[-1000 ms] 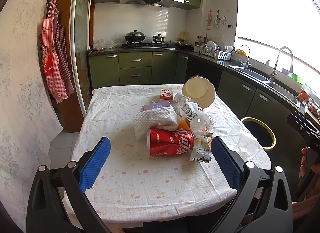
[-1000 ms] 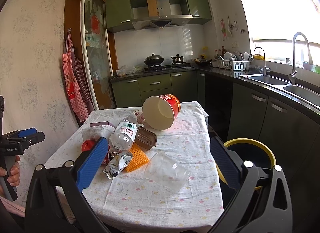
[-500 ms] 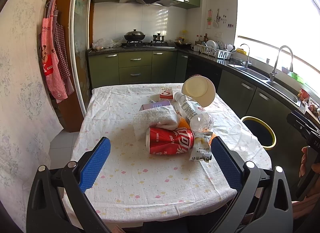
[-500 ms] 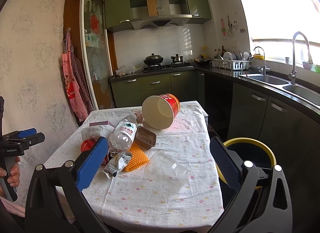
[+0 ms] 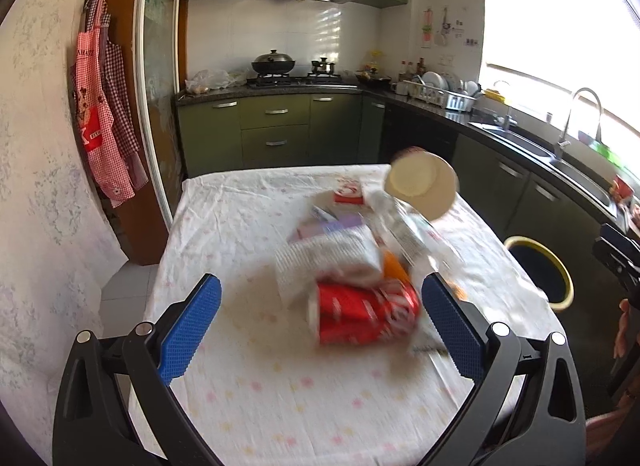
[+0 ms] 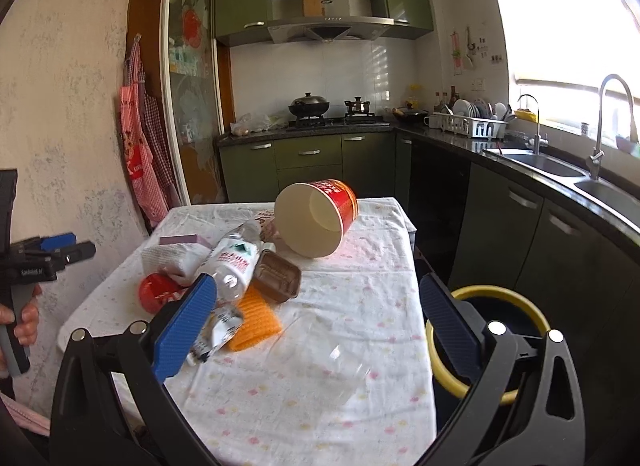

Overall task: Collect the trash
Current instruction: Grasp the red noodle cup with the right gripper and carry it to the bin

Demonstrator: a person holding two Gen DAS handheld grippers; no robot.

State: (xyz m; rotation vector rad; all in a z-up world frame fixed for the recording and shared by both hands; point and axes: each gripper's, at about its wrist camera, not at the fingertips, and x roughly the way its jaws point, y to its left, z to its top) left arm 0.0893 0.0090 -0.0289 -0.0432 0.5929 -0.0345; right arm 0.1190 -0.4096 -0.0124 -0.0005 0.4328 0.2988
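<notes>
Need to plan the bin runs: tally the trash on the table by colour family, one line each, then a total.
Red: 2, soda can, paper bucket
Clear: 2, plastic bottle, plastic cup
Orange: 1, sponge
Brown: 1, tray
White: 1, paper towel
Silver: 1, wrapper
Total: 8

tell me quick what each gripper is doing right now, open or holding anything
Left gripper: open, holding nothing, red can lying between its fingers.
Right gripper: open, holding nothing.

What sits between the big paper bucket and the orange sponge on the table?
In the right wrist view, a brown plastic tray lies between the paper bucket and the orange sponge, beside the water bottle.
</notes>
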